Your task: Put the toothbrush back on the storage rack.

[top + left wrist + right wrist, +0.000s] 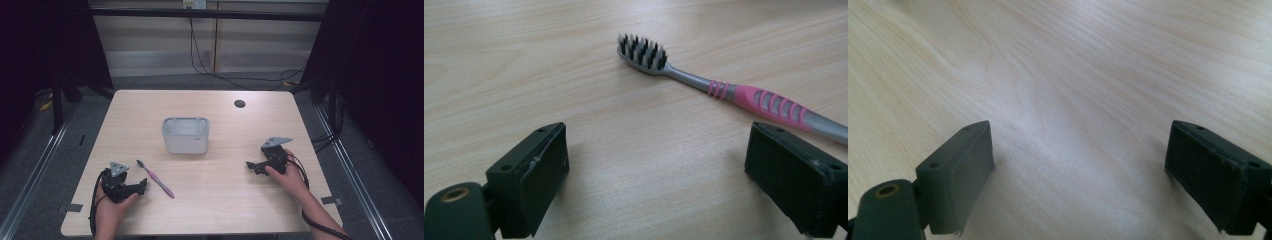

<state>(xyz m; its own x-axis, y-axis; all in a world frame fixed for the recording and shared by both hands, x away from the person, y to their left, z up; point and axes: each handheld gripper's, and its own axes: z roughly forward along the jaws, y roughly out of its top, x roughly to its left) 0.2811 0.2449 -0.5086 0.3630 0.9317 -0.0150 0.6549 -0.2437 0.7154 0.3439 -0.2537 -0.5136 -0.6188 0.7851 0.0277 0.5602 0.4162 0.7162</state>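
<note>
Both black tongs gape wide over pale woodgrain beside a pink-ribbed, bristled toothbrush (744, 95).

The left tongs (143, 187) are black, chunky and angular, topped by a grey three-cornered plate with small dark holes. A black cable loops from their rear along the person's forearm. The right tongs (248, 165) match them: black body, the same grey plate on top, and a thick black cable trailing beside the wrist. Seen close in the gripper views, each jaw is a flat rectangular black block with small screw holes, and a brass-coloured insert sits in the left-hand mount.
</note>
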